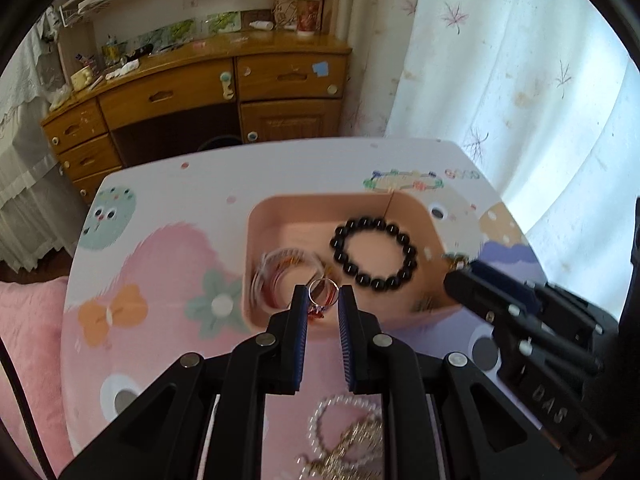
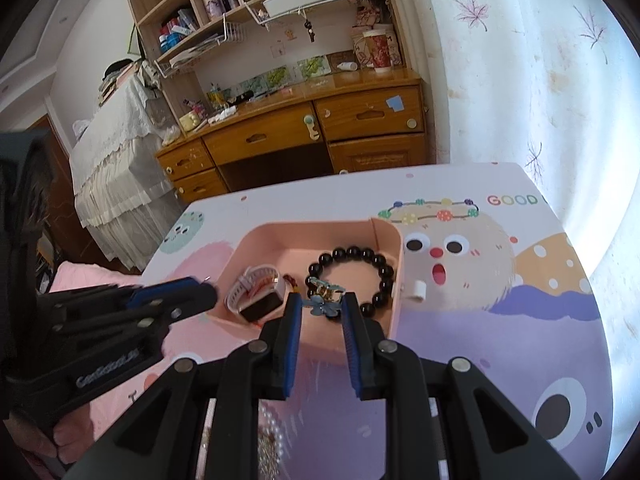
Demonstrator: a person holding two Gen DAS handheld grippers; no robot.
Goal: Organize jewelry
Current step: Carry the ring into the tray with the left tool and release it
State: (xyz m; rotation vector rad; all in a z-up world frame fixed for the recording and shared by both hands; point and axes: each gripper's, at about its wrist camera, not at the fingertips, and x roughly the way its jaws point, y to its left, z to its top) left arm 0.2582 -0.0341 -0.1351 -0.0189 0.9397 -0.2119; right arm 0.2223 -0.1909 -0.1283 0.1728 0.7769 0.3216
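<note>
Jewelry lies partly inside a pink tray [image 1: 256, 248] on a cartoon-printed table [image 1: 160, 208]: a black bead bracelet [image 1: 374, 254] rests on the tray floor, and a white-strapped watch [image 2: 256, 290] sits at the tray's left end. The left gripper [image 1: 323, 294] hovers over the tray's near edge, its jaws pinching a thin silver ring [image 1: 322, 292] with a reddish stone. The right gripper [image 2: 322, 304] hangs over the near part of the tray, just in front of the bracelet, clamped on a blue flower-shaped hair clip [image 2: 322, 300] with a gold clasp. A pearl necklace [image 1: 344, 432] tangled with a gold piece lies on the table outside the tray, beneath the left gripper.
</note>
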